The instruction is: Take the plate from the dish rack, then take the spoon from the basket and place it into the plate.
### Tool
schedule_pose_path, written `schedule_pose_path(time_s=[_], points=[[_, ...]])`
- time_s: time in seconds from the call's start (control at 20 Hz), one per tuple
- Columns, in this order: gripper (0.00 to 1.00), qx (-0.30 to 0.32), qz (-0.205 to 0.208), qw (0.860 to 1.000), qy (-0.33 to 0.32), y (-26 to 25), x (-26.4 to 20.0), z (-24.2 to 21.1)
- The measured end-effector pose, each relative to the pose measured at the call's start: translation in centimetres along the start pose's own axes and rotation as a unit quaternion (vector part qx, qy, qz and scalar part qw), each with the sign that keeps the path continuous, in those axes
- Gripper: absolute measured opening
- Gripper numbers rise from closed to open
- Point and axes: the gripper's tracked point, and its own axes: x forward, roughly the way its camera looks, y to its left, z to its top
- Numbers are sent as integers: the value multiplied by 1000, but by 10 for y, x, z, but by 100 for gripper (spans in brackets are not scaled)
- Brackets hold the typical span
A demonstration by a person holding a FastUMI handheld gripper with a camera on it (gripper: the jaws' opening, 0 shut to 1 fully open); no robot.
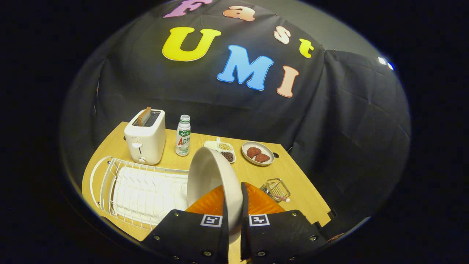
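A white plate (212,176) stands on edge, lifted above the table, with its rim pinched between my two fingers. My gripper (234,205) is shut on that rim. The white wire dish rack (143,187) lies below and beside the plate, with no dishes in its slots. Beyond the fingers on the other side sits a small wire basket (275,189) with a spoon (282,198) in it, its pale handle sticking out.
A white toaster (145,136) with a slice of bread stands at the back of the wooden table (293,179). Next to it are a small bottle (183,135), a divided white dish (223,149) of beans and a plate with two brown patties (258,153).
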Motion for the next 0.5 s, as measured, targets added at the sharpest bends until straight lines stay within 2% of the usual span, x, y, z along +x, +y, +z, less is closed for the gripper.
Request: schedule_pose_path(time_s=[0.3,0.5], points=[[12,1,8,1000,-4,-28,-55,-36],[12,23,27,999,22,-41,-74,-84]])
